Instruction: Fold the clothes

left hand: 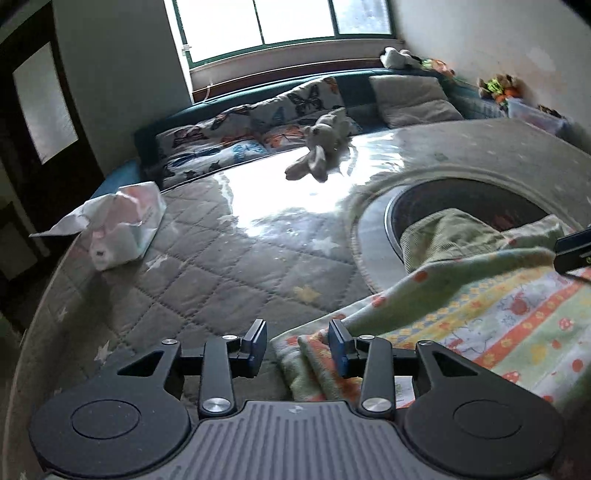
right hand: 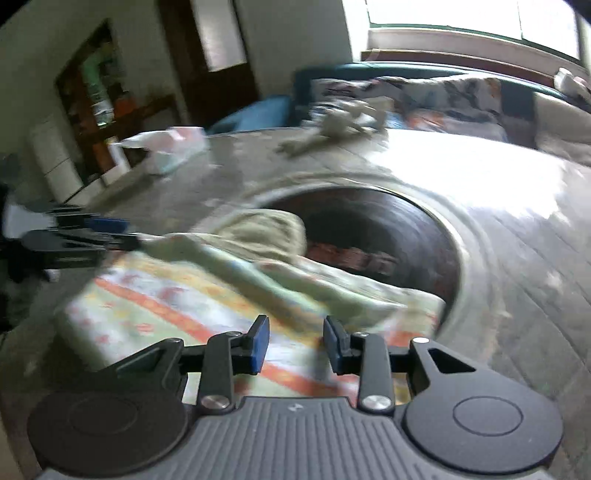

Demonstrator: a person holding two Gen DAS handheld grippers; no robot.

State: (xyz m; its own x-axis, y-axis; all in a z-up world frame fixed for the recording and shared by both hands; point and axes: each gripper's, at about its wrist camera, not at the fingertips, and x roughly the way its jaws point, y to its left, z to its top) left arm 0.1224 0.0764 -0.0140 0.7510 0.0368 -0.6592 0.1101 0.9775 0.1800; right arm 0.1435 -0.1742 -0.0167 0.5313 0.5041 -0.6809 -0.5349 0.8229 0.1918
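A round tabletop (left hand: 207, 258) covered in a grey quilted cloth with pale stars under a shiny clear sheet fills both wrist views. On its near side lies a patterned garment (left hand: 491, 325), pale green and yellow with orange stripes and small red motifs, spread mostly flat with a fold of its plain green lining turned over the top. Part of it drapes over a round dark-centred plate (left hand: 469, 199) set in the middle of the tabletop. The left claw (left hand: 297, 345) sits low at the garment's left edge, its blue-padded jaws apart, with a bunched ridge of the fabric lying between them; the pads do not press on it. The right claw (right hand: 295, 345) hovers over the striped cloth nearer its right side, jaws likewise apart and holding nothing; this view is smeared by motion, so whether the claw touches the fabric cannot be told. Each claw shows at the edge of the other's view: the right one as a dark tip beside the green fold, the left one as a black arm reaching in from the side. Farther across the tabletop lie a soft tissue pack (left hand: 122, 225) with a tissue sticking out and a grey plush toy (left hand: 321, 147). Behind it stands a sofa (left hand: 236, 122) with butterfly-print cushions below a bright window (left hand: 280, 22).
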